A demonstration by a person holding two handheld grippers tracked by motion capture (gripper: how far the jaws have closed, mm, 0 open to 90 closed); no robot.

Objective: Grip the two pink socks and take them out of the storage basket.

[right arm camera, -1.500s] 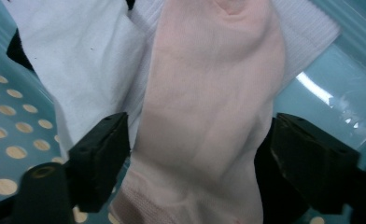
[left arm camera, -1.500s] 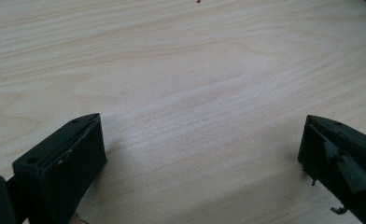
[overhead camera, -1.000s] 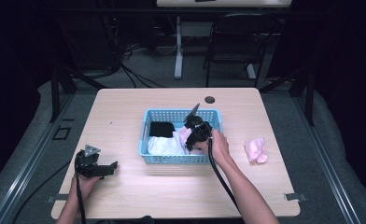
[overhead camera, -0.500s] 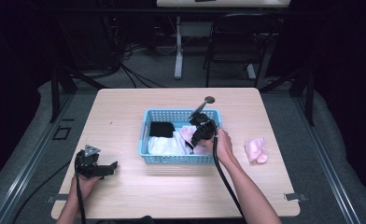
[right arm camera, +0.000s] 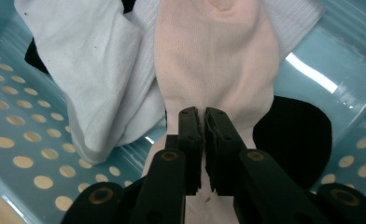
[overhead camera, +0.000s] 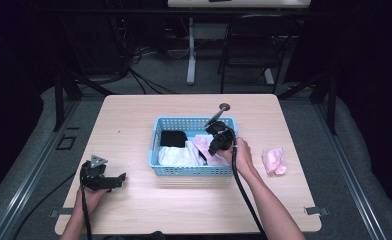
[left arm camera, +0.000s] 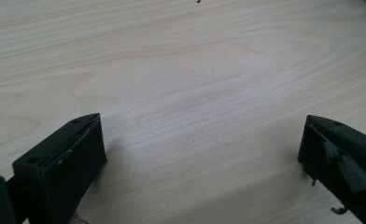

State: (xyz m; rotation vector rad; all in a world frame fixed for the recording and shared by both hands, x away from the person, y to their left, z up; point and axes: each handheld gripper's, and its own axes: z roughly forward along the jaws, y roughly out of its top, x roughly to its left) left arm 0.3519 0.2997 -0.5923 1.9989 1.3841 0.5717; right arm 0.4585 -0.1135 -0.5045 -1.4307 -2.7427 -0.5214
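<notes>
Right tongs [right arm camera: 203, 122] just closed, pinching pink sock [right arm camera: 216, 60] in blue basket [overhead camera: 170, 171], left tongs [left arm camera: 200, 154] spread wide over bare table [left arm camera: 181, 70], no readable writing.

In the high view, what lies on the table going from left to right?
left gripper → blue basket → right gripper, shut on a pink sock inside the basket → second pink sock on the bare table.
</notes>
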